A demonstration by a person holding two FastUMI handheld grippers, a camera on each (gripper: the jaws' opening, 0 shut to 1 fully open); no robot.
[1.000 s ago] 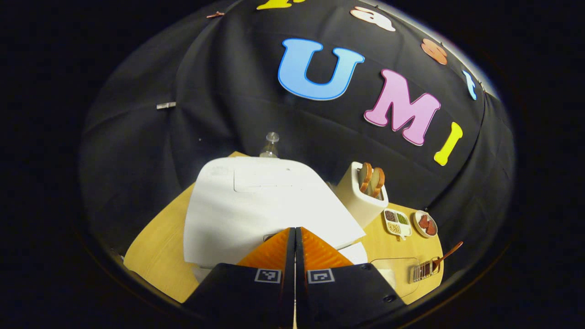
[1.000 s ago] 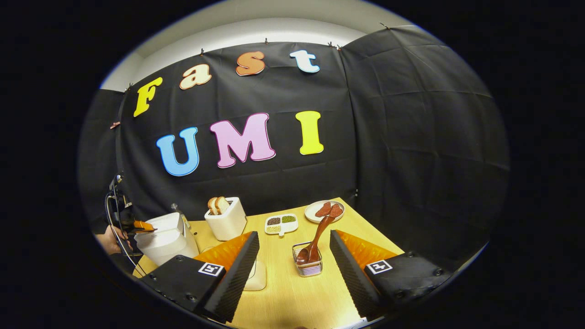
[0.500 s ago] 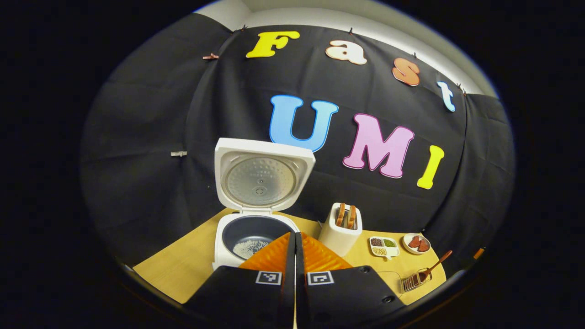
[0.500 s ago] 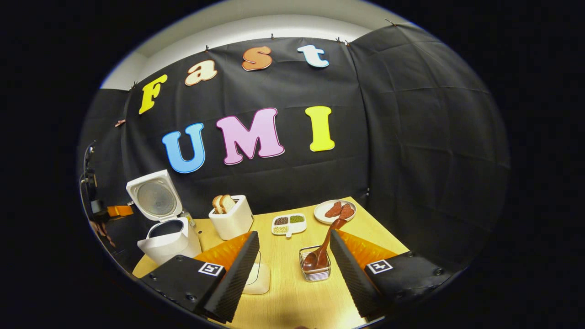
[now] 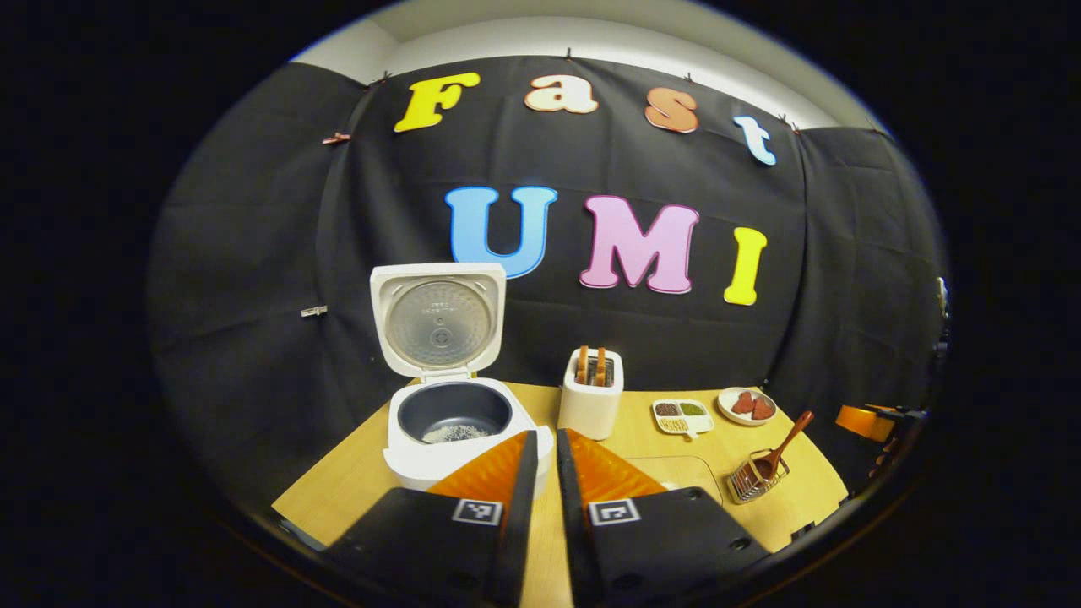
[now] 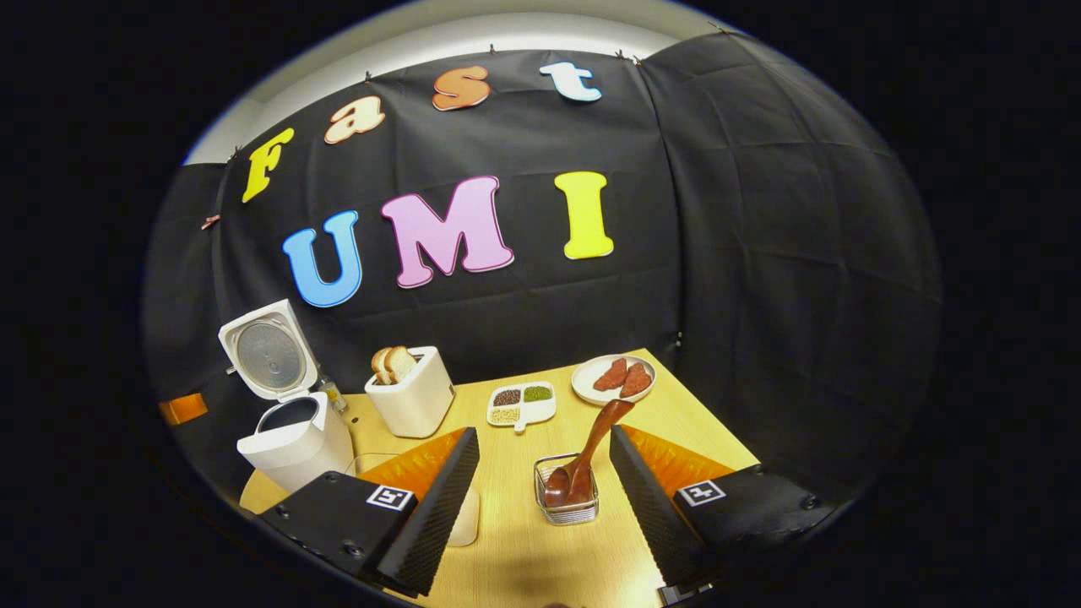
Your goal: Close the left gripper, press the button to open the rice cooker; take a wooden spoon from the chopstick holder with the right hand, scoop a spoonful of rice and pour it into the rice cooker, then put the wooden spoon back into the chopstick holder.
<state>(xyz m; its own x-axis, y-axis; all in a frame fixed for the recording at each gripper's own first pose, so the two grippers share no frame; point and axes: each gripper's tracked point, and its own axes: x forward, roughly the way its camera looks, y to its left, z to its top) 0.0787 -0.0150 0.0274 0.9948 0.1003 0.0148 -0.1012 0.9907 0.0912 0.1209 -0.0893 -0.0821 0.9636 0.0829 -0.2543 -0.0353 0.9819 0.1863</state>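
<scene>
The rice cooker [image 5: 460, 422] now stands open on the tabletop [image 5: 676, 456], its lid upright; one second ago the lid was down under the left claw [image 5: 540, 447]. This claw has drawn back and its fingers, clenched before, are now a little apart. The right claw [image 6: 540, 456] stays released, wide around the wooden spoon [image 6: 591, 447] in the chopstick holder [image 6: 567, 498].

The booth is closed in by black cloth walls [image 6: 760, 279], hung in creased panels and pinned along the top edge by small clips [image 5: 336, 137]. Above the cloth, a pale band of ceiling [image 6: 473, 34] is seen, lit softly. A light wooden counter [image 6: 540, 540] is set against the cloth at the back.
</scene>
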